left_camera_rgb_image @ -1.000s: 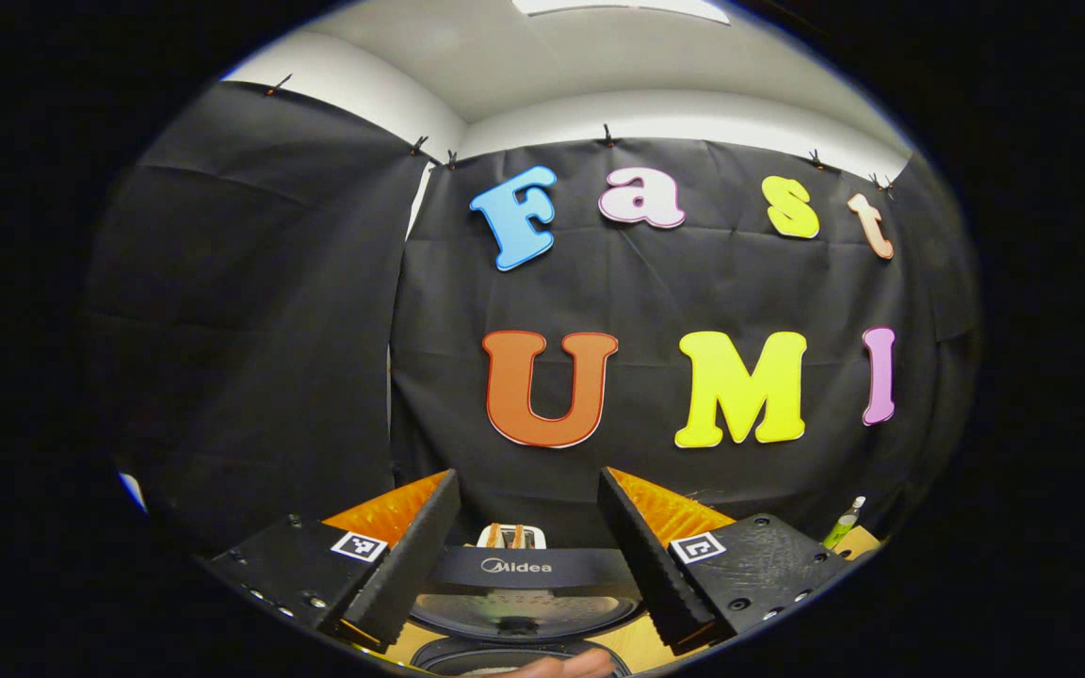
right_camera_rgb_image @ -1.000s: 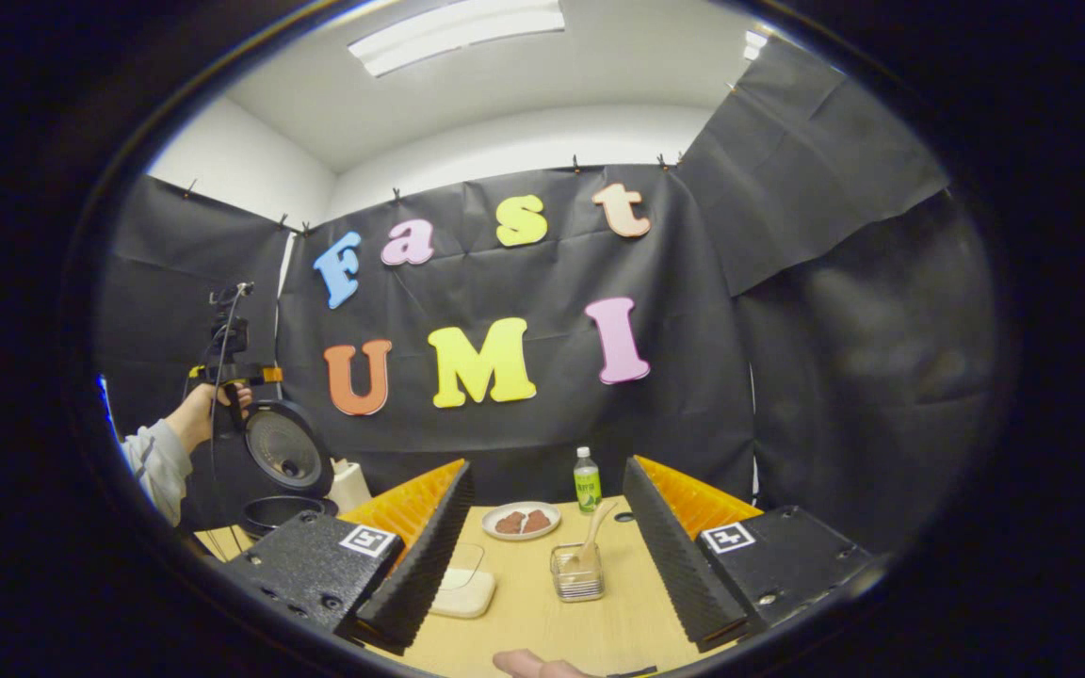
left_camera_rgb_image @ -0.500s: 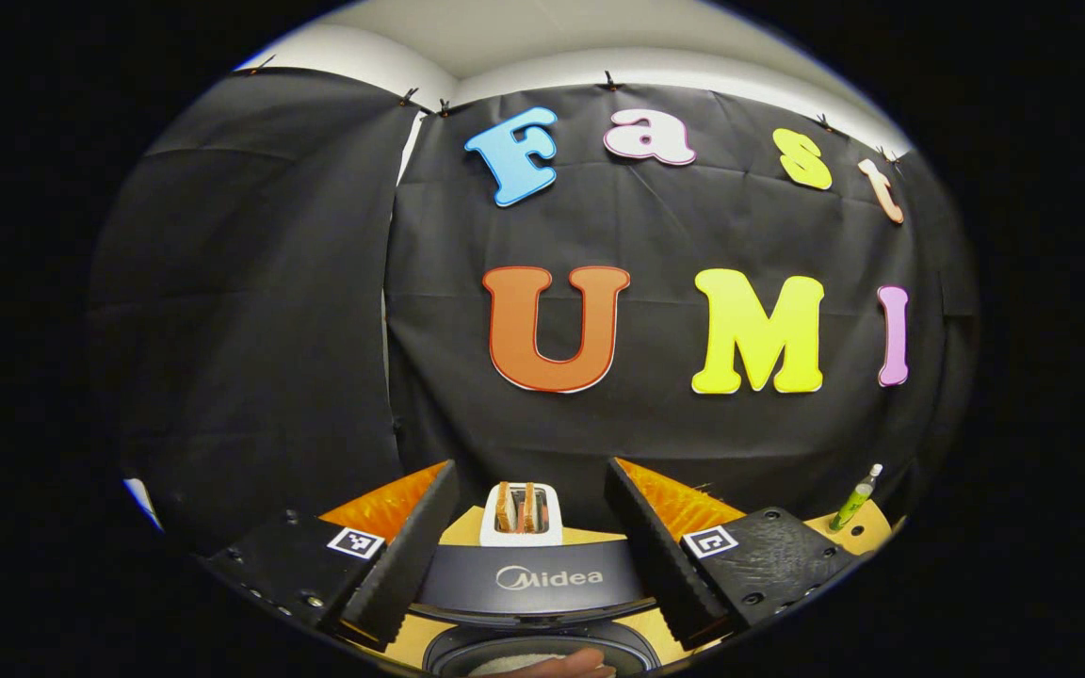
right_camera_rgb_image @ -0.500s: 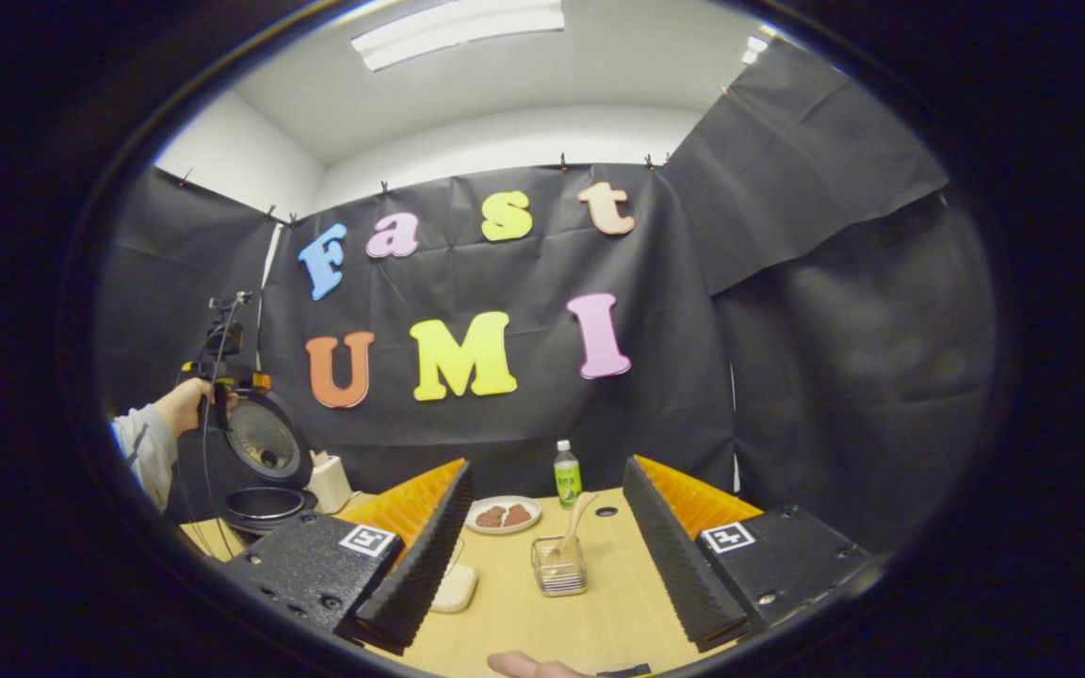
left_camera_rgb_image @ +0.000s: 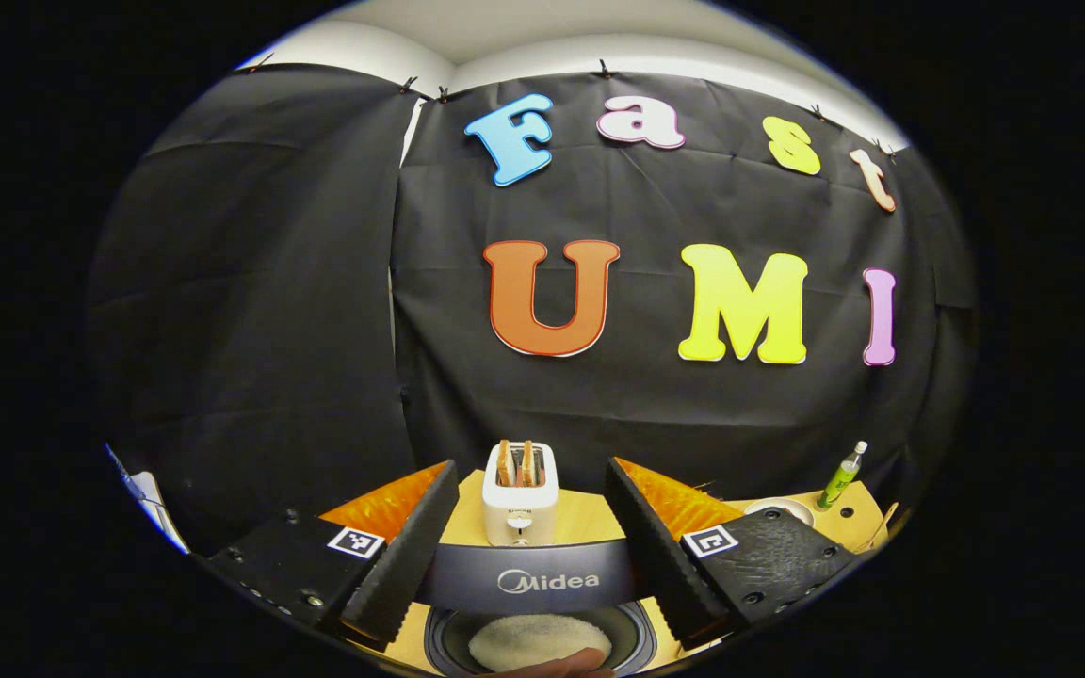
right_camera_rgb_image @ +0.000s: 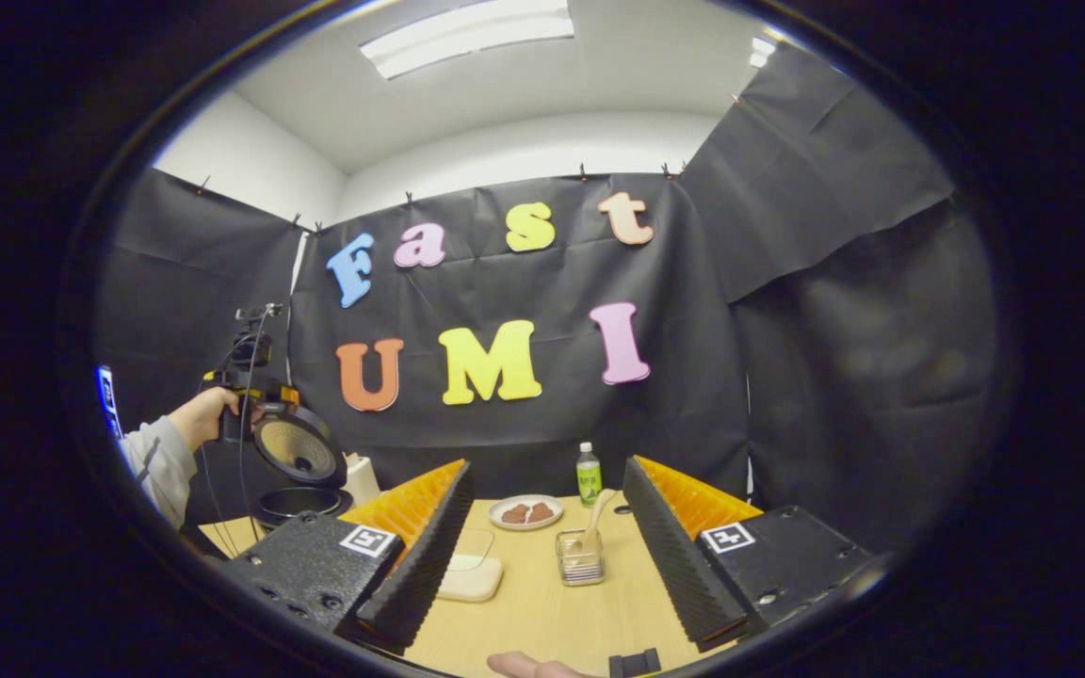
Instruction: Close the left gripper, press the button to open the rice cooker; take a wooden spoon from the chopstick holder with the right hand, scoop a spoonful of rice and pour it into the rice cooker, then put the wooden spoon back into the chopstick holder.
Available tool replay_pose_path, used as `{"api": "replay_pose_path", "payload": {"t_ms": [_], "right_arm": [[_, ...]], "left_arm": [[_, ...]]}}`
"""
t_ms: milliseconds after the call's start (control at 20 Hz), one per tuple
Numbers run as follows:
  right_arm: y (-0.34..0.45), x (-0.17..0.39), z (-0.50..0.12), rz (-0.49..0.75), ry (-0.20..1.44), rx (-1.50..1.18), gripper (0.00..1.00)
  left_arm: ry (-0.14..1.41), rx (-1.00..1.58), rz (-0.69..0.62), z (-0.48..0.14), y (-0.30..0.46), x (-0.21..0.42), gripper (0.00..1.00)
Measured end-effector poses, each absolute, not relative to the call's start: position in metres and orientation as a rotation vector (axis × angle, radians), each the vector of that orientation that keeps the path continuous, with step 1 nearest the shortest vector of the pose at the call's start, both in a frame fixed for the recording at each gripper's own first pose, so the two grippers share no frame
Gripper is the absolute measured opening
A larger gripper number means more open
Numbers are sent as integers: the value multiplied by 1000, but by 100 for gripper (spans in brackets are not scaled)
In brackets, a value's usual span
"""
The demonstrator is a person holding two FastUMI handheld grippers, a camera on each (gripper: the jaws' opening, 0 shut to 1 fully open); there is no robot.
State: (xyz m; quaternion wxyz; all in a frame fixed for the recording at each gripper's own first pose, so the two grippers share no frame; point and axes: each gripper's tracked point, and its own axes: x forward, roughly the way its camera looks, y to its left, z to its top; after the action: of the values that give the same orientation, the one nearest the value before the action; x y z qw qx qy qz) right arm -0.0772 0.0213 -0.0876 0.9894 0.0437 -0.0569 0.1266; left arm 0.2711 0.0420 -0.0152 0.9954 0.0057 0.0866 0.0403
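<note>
Wooden spoon [right_camera_rgb_image: 591,524] (in holder [right_camera_rgb_image: 580,570]) ahead of right gripper [right_camera_rgb_image: 547,565].

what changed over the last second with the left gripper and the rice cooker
The left gripper tipped downward over the open rice cooker: the toaster behind it and the white rice in the pot came into sight. Its jaws stayed open and empty. The right gripper drifted slightly, staying open; the wooden spoon still stands in the chopstick holder.

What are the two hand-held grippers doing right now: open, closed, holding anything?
Left hand-held gripper: open, holding nothing, above the open rice cooker.
Right hand-held gripper: open, holding nothing; wooden spoon sits in the chopstick holder.
</note>
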Motion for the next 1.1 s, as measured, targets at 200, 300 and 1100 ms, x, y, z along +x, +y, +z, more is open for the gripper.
{"api": "replay_pose_path", "payload": {"t_ms": [200, 300, 1100], "right_arm": [[34, -86, -86, 263, -110, 97, 100], [40, -90, -88, 277, -95, 85, 99], [62, -110, -86, 346, -135, 82, 100]], "left_arm": [[214, 8, 57, -37, 35, 248, 100], [253, -2, 55, -55, 34, 237, 99], [432, 48, -5, -181, 12, 161, 97]]}}
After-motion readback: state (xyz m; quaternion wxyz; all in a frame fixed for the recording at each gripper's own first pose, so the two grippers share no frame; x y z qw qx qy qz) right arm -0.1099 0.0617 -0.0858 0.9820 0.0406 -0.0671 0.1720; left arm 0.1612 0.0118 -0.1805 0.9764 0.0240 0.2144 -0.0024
